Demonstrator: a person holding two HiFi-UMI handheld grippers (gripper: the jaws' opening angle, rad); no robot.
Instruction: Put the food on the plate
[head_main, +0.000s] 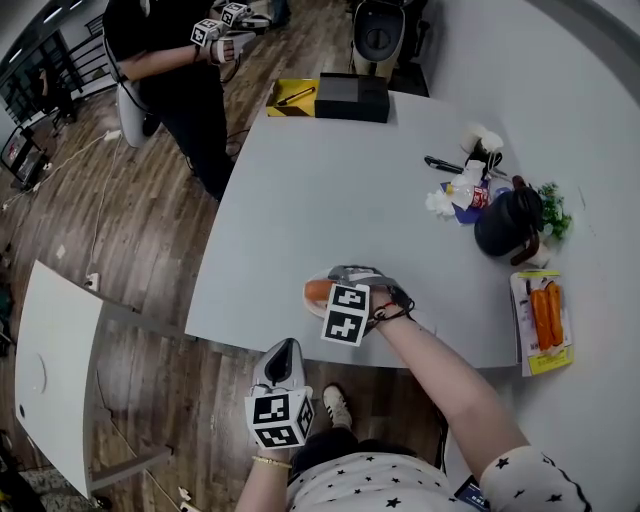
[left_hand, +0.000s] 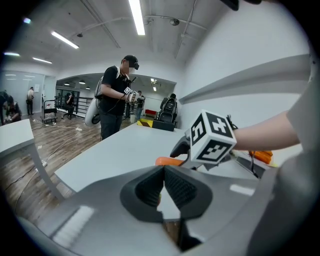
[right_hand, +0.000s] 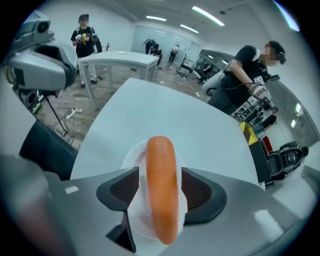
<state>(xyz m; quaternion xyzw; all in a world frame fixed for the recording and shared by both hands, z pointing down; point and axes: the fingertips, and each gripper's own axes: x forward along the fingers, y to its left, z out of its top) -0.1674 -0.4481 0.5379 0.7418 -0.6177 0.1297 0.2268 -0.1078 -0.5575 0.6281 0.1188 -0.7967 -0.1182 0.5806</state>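
An orange sausage (right_hand: 162, 190) lies lengthwise on a small white plate (right_hand: 134, 156) near the front edge of the grey table (head_main: 330, 200). My right gripper (right_hand: 160, 187) straddles it, open, with a gap showing between the sausage and each pad. In the head view the sausage (head_main: 317, 291) pokes out to the left of that gripper (head_main: 340, 285). My left gripper (head_main: 283, 358) hangs off the table's front edge, below the plate. Its pads (left_hand: 164, 187) are shut together with nothing between them. From there the sausage (left_hand: 167, 161) shows beside the right gripper's marker cube (left_hand: 212, 137).
A pack of carrots (head_main: 545, 315) lies at the table's right edge, and a dark bag (head_main: 508, 223) and small clutter (head_main: 462, 185) stand behind it. A black box (head_main: 352, 97) sits at the far end, with a person (head_main: 180, 70) nearby. A second white table (head_main: 55, 370) stands left.
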